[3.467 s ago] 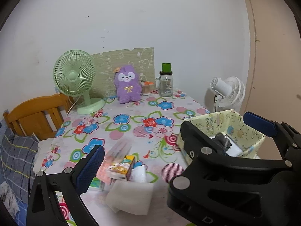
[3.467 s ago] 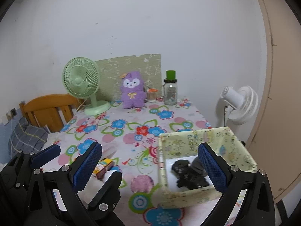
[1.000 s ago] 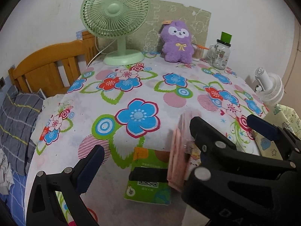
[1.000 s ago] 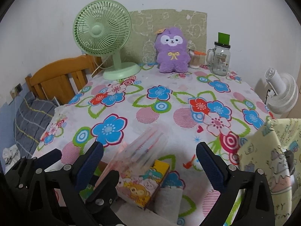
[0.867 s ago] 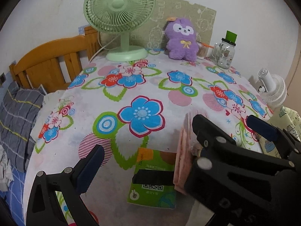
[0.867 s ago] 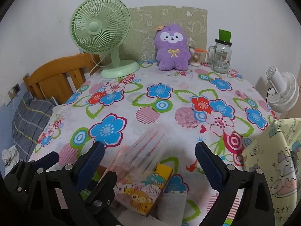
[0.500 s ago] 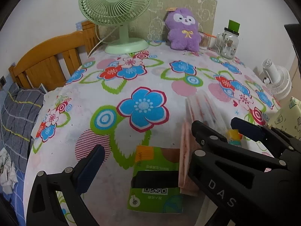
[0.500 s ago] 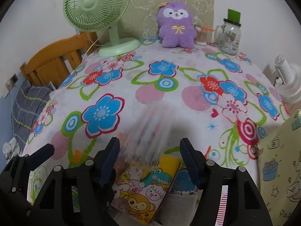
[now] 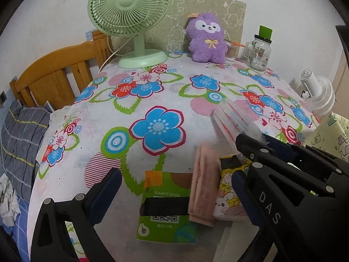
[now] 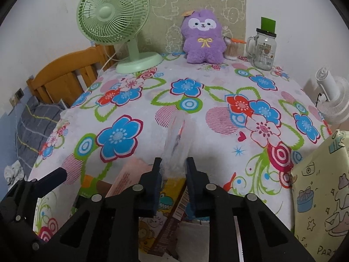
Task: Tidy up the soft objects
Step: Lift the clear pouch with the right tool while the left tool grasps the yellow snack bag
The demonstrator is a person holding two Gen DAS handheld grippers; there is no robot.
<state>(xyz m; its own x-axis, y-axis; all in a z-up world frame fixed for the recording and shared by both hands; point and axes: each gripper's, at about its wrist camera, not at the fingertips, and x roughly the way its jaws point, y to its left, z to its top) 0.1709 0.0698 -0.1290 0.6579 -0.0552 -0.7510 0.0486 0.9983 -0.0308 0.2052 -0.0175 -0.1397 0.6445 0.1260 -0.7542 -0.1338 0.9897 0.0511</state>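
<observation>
With your right gripper (image 10: 173, 170) pinching the clear packet (image 10: 177, 139), left gripper (image 9: 174, 187) spread: next, carry it to the fabric bin (image 10: 320, 187).

A green fan (image 10: 113, 15) stands at the far left of the flowered tablecloth (image 10: 152, 118). A glass jar (image 10: 264, 50) with a green lid stands far right. A wooden chair (image 9: 56, 76) sits left, and a white fan (image 10: 333, 100) right.

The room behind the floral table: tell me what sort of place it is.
Probably a bedroom at home: a wooden headboard with plaid bedding beside the table, and a purple plush toy against the wall.
</observation>
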